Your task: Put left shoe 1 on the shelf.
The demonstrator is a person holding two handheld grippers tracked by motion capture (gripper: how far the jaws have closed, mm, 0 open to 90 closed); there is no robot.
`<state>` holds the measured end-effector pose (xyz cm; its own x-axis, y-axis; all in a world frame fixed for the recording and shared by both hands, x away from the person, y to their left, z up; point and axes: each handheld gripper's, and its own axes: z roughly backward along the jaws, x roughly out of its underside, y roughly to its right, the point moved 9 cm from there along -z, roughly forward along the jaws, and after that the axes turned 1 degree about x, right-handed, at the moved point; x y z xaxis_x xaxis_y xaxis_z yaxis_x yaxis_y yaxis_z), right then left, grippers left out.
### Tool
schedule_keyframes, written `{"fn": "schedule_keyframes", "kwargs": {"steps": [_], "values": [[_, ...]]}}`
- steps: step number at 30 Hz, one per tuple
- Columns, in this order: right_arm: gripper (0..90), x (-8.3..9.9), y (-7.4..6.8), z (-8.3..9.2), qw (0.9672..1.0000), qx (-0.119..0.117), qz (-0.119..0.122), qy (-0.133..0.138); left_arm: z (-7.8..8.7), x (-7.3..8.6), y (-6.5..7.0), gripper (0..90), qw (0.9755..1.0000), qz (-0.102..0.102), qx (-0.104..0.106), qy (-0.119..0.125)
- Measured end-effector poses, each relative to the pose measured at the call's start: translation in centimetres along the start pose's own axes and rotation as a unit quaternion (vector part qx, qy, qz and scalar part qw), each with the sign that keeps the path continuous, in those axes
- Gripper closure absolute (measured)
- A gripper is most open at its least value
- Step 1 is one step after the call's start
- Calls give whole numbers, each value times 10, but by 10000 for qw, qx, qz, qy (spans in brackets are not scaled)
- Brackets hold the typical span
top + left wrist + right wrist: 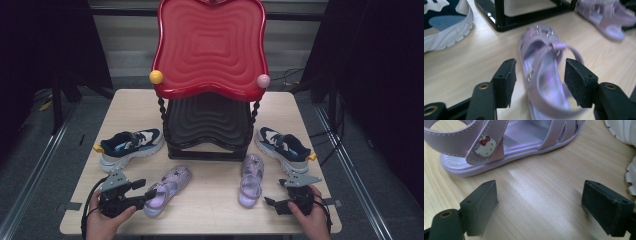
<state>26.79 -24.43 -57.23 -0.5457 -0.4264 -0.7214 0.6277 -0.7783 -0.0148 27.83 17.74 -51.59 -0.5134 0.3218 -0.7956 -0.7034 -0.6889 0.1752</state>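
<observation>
The left tool (539, 80) is opened around the near-left sandal (544, 72), ungripped; the right tool (541, 205) is held open, empty; both shelf tiers (207, 127) remain unfilled.

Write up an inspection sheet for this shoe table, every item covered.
Surface: light wood table, bare at the front centre.
Job's things: left purple sandal lies between the left tool's jaws, pads apart from it; right purple sandal lies ahead of the right tool.
Clutter: two navy-and-white sneakers; red-and-black two-tier rack at the back.
Grippers: left tool open; right tool open, nothing between its jaws.
Cables: black cables on the floor behind.
Surroundings: dark curtains, grey floor.
</observation>
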Motion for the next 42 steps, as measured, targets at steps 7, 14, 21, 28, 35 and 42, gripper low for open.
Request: {"fn": "schedule_keyframes", "kwargs": {"steps": [7,14,21,28,35,42], "values": [[128,0,0,0,10000,0,-7,2,-7,5,-7,651,9999,-21,27,-131],[128,0,0,0,10000,0,-2,-1,-13,-2,-18,778,9968,-637,-244,-405],[128,0,0,0,10000,-1,-1,0,-16,-7,-35,770,9956,-836,-297,-294],[128,0,0,0,10000,0,-12,1,-12,-4,-35,643,9987,-457,-147,-160],[128,0,0,0,10000,0,2,0,5,-10,-21,322,9996,-78,283,27],[128,0,0,0,10000,1,1,1,19,-8,-6,214,9982,-285,505,134]]}}
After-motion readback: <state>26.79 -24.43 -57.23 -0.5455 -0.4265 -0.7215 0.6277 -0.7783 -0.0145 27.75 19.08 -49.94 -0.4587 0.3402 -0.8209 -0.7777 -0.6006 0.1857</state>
